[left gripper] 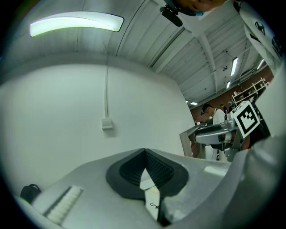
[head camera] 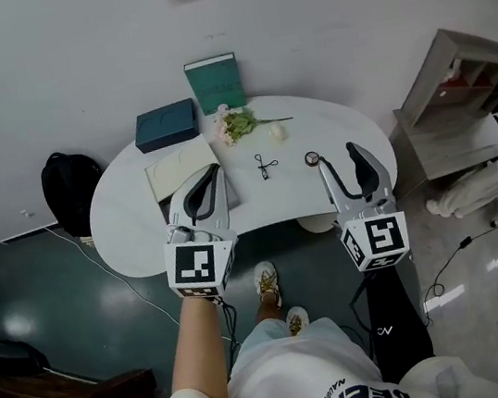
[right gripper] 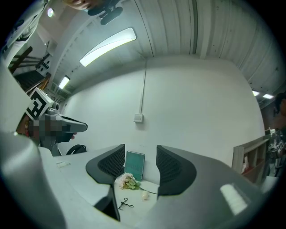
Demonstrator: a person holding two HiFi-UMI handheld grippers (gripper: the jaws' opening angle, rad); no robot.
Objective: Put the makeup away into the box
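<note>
While I hold both tools level over the near edge of the white tabletop point(head camera: 340, 123), my left tool point(head camera: 212, 169) has its jaws pressed together with nothing in them. My right tool point(head camera: 337, 157) has its jaws wide apart. It holds nothing and touches nothing.

I count one black curler point(head camera: 266, 165), one small round thing point(head camera: 313, 158) just in front of my right tool, and one little cream lump point(head camera: 276, 131). All three lie loose in the middle of the tabletop. There is one bunch of flowers point(head camera: 235, 125), one flat cream pad point(head camera: 179, 170) by my left tool, and one green book point(head camera: 215, 82) standing at the wall.

One dark blue box point(head camera: 165, 125) sits at the back left. Its lid is shut, so I cannot see inside.
</note>
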